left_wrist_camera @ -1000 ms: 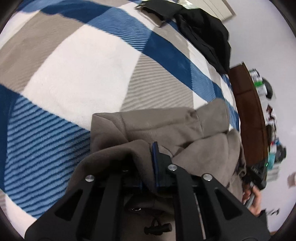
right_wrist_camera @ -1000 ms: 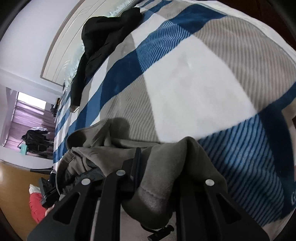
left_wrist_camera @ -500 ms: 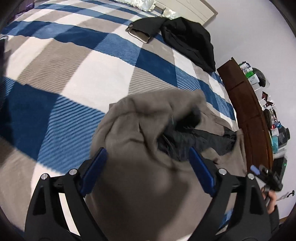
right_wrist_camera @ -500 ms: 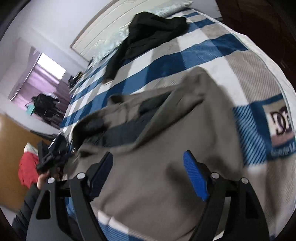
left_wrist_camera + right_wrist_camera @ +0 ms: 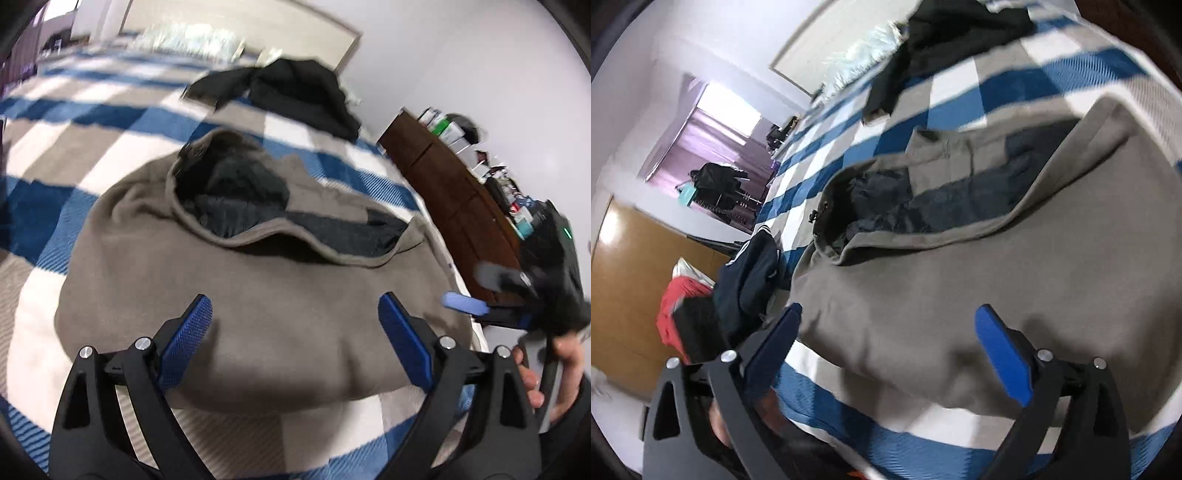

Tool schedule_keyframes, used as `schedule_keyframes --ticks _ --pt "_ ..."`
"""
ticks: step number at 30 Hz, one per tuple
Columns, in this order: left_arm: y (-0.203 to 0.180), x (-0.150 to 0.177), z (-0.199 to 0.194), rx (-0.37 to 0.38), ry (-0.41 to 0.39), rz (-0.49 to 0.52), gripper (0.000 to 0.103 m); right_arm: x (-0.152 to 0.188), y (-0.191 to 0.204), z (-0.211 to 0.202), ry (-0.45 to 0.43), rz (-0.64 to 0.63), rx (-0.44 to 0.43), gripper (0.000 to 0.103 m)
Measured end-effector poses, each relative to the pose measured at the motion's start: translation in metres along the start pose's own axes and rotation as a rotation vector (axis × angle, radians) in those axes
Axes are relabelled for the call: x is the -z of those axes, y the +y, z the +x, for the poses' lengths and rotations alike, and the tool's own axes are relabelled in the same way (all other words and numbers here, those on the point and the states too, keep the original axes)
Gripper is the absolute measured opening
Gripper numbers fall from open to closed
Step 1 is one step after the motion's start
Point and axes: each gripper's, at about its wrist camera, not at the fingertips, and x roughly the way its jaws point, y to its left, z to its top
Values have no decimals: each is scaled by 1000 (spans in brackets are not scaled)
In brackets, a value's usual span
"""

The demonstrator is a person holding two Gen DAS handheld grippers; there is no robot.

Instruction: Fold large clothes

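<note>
A large taupe jacket (image 5: pixel 266 302) with dark lining lies folded on the blue, white and grey checked blanket (image 5: pixel 110 114); its hood opening faces away. It also shows in the right wrist view (image 5: pixel 1015 280). My left gripper (image 5: pixel 295 339) is open and empty, above the jacket's near edge. My right gripper (image 5: pixel 905 343) is open and empty, above the same near edge. The right gripper also shows at the right of the left wrist view (image 5: pixel 517 299), blurred.
A black garment (image 5: pixel 295 92) lies at the far end of the bed. A brown dresser (image 5: pixel 458 206) with bottles stands at the bed's right side. Dark and red clothes (image 5: pixel 713 288) lie at the left edge. A wooden wardrobe (image 5: pixel 624 295) is beyond.
Both grippers let go of the jacket, opened wide and pulled back and up. The jacket now lies flat on the blanket.
</note>
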Motion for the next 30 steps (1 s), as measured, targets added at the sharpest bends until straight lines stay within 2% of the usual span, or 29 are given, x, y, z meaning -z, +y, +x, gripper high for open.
schedule_keyframes --ticks 2,5,8,11,13,15,16,17,18,20,26,30 --pt "0 6 5 -8 -20 11 89 -6 3 18 10 18 -16 94" --pt "9 13 18 -11 -6 15 89 -20 -6 44 34 90 -21 95" --pt "15 18 27 -13 25 22 89 -36 -6 77 85 129 -30 94" --pt "6 20 30 -50 43 98 89 -41 4 119 175 131 -84 94" --pt "2 23 32 -71 50 150 89 -48 5 137 155 151 -57 94" --pt "3 23 33 -70 57 154 89 -59 0 145 59 201 4 92" --pt "5 21 32 -58 56 138 89 -63 1 145 18 200 18 71" --pt "8 19 31 -43 52 119 89 -69 4 147 -6 176 28 31" --pt "10 18 31 -32 54 103 89 -76 8 152 -4 150 45 19" --pt "12 17 30 -17 60 88 89 -89 16 161 3 118 85 12" --pt "15 13 31 7 72 65 89 -142 41 173 -13 41 134 12" --pt "20 11 32 18 74 45 89 -165 40 209 101 2 247 12"
